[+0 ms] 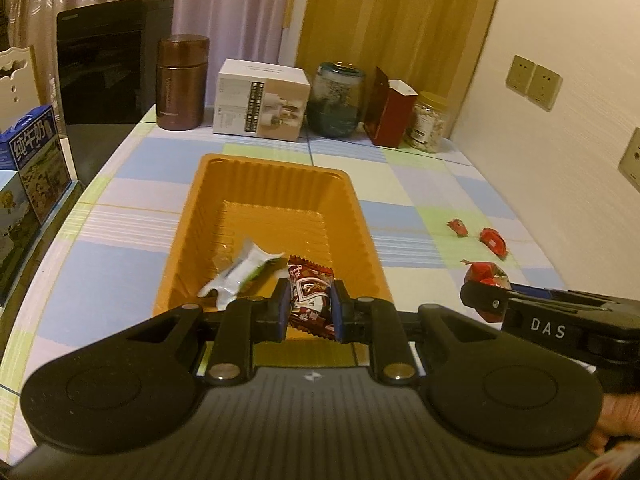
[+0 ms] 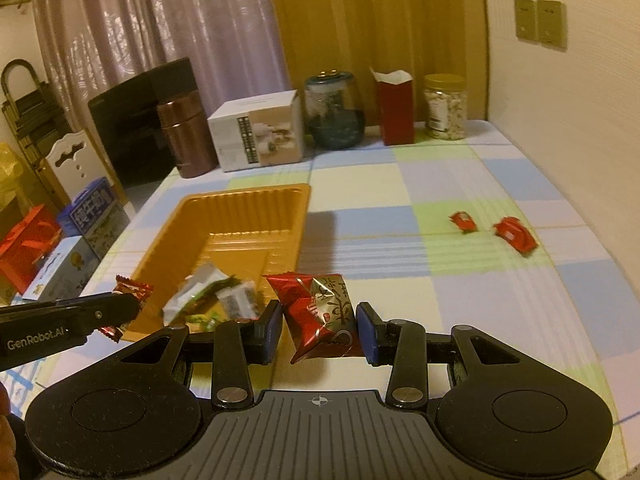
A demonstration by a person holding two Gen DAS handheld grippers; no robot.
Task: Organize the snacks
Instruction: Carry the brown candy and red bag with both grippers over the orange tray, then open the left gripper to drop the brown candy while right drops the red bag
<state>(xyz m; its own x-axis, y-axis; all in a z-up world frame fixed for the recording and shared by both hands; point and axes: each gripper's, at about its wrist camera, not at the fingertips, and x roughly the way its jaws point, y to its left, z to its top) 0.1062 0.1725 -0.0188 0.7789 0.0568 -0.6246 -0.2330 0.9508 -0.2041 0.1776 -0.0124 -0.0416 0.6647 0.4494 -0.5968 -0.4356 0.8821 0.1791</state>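
Note:
My left gripper [image 1: 310, 304] is shut on a dark red-brown snack packet [image 1: 310, 296], held over the near end of the orange tray [image 1: 276, 184]. A white-and-green packet [image 1: 240, 276] lies in the tray. My right gripper [image 2: 318, 322] is shut on a red-and-gold snack packet [image 2: 320, 312], held just right of the tray [image 2: 240, 208]. In the right wrist view the left gripper [image 2: 120, 308] shows at the left with its packet [image 2: 134, 292]. Two small red candies [image 2: 464, 222] [image 2: 514, 236] lie on the checked tablecloth at the right.
Along the table's back edge stand a brown flask [image 1: 182, 82], a white box [image 1: 262, 100], a glass jar [image 1: 338, 98], a red carton [image 1: 390, 112] and a jar of nuts [image 1: 428, 122]. The wall is on the right. Milk cartons [image 1: 34, 160] stand off the table's left edge.

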